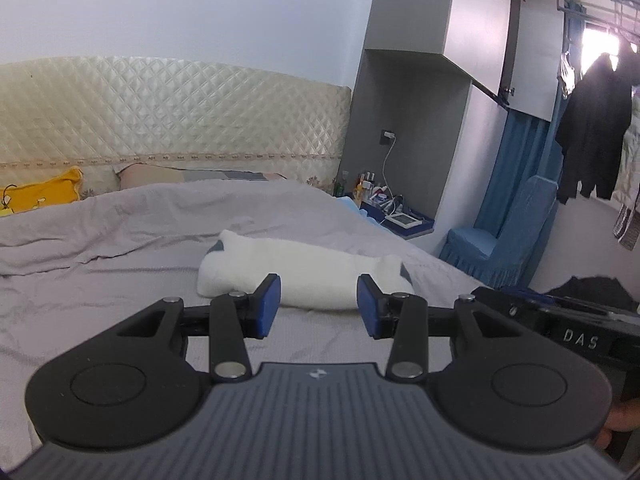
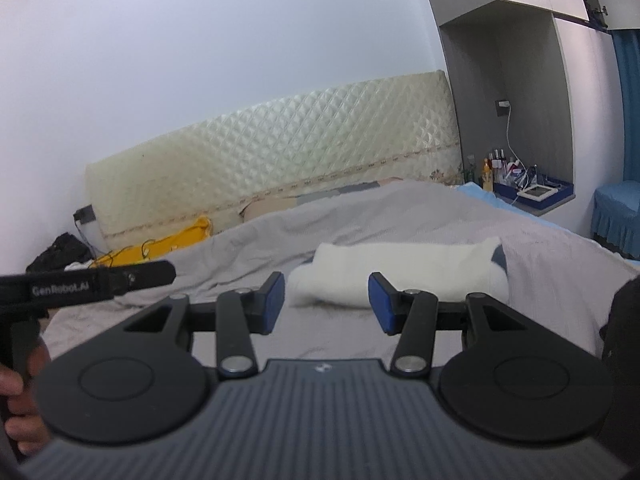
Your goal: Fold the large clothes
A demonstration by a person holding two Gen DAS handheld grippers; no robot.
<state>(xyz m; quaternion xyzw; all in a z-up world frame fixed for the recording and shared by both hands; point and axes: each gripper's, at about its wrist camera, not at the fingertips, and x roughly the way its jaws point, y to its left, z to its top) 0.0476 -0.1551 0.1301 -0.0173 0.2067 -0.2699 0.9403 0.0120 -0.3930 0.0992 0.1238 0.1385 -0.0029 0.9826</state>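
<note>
Here the folded white garment lies mid-bed, edges clear.

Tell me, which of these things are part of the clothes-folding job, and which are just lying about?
Part of the job: white folded garment; left gripper and right gripper, both open and empty.

Lying about: yellow pillow; bedside bottles; blue chair; hanging dark clothes.

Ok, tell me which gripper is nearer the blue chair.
Right. The right gripper hovers on the side toward the chair; the left gripper is beside it, farther from the chair.
</note>
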